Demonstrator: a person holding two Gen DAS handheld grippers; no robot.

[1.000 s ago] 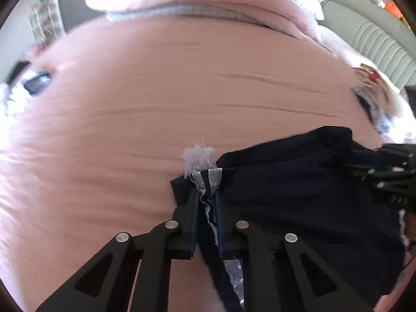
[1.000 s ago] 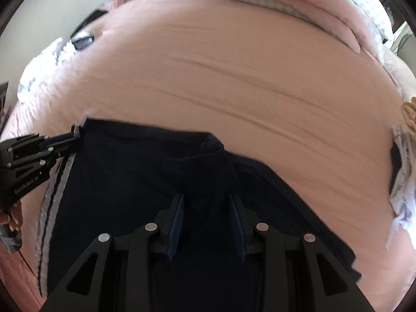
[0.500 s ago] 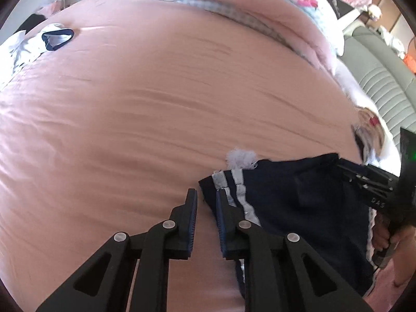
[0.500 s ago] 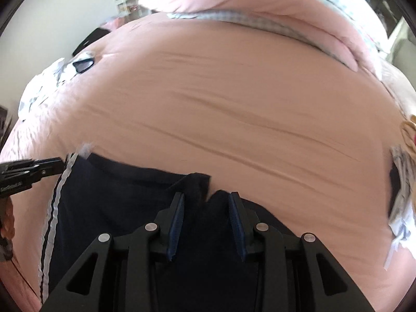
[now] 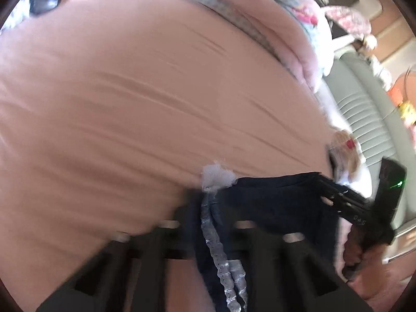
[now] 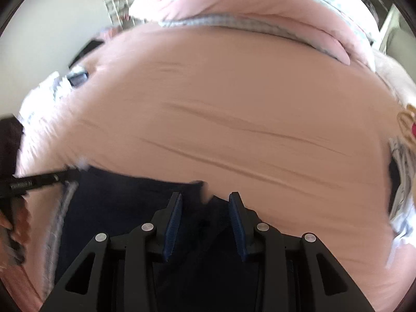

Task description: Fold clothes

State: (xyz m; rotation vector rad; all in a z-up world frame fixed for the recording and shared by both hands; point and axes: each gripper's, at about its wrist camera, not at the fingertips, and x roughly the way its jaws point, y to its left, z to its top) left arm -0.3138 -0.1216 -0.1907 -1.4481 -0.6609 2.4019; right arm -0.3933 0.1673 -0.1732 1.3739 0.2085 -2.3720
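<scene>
Lying on the pink bed sheet (image 6: 234, 109), the dark navy garment (image 6: 124, 208) is spread near the front edge of the bed, with a white striped band (image 5: 215, 236) along its left side and a white frayed tuft (image 5: 217, 175) at the corner. The left gripper (image 5: 205, 218) has just been closing and is now clamped on the striped edge of this garment; the picture is blurred here. The right gripper (image 6: 205, 208) stands partly apart, and a fold of the navy cloth passes between its blue pads (image 6: 173, 223); whether they press on it, I cannot tell. A pink quilt (image 6: 260, 2) lies at the far end of the bed.
</scene>
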